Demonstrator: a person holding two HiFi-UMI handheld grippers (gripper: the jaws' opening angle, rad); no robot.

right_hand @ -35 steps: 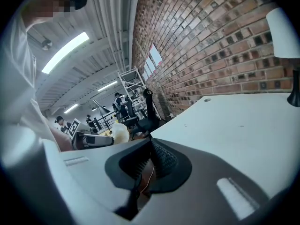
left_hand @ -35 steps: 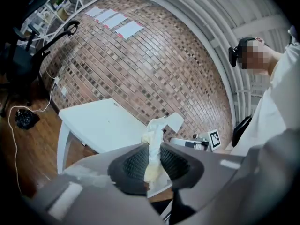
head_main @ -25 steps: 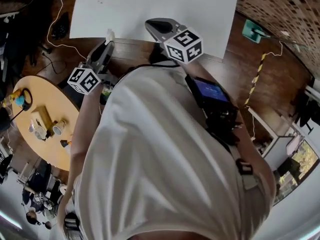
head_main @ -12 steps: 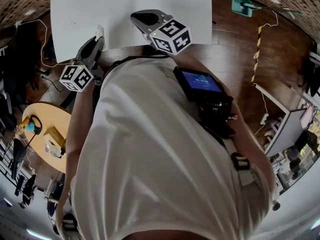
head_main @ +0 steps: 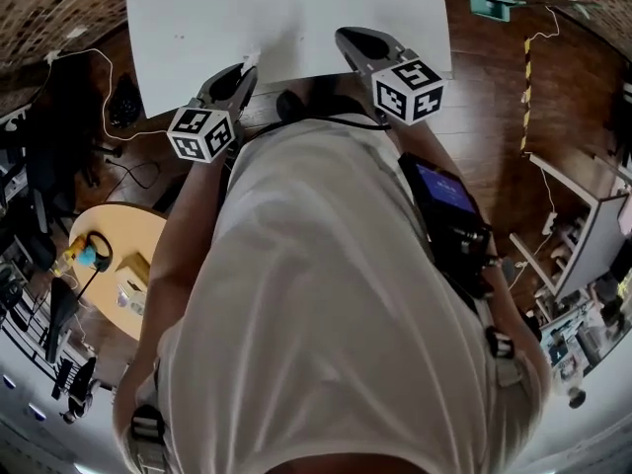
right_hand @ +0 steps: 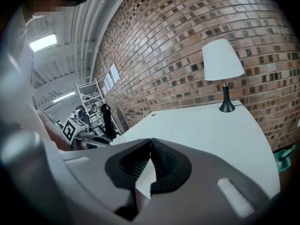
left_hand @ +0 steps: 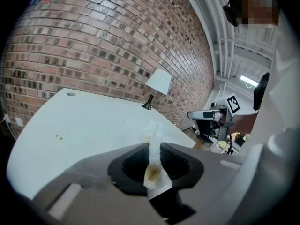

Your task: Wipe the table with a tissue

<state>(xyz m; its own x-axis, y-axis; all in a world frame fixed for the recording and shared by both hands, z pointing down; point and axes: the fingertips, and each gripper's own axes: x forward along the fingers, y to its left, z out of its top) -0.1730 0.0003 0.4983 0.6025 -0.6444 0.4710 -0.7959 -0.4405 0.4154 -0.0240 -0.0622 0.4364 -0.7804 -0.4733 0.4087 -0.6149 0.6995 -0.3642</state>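
L gripper (left_hand: 153, 146) is clamped on the tissue (left_hand: 153, 165). Its ribbed pads pinch a folded strip that sticks out past the tips and hangs back behind them. The tissue has a yellow-brown stain near the pads and another at its far end, so prob. it's been used already. In the head view the tissue (head_main: 252, 59) pokes from the L gripper (head_main: 245, 69) right at the near edge of the white table (head_main: 296, 8). It's in the air and I see no contact w/ the top.

R gripper (right_hand: 150, 144) has its jaws together w/ nothing between them. In the head view the R gripper (head_main: 348, 38) sits over the table's near edge, to the right of the L one, well apart.

Progress: tissue is in hand and brought to the table, but no stroke is on at this moment. Two small specks (left_hand: 58, 137) show on the table's left part, so some wiping looks left. The rest of the top looks clean as far as I can tell. A lamp (left_hand: 157, 81) stands at the table's far side by the brick wall (left_hand: 103, 41).

Vs. the frame 1 s back: the L gripper was short of the edge over the wood floor and is now up at the edge. The R gripper has gone further right, so the two are wider apart. The head cam has swung too, and the round wooden table (head_main: 133, 250) sits lower-left.
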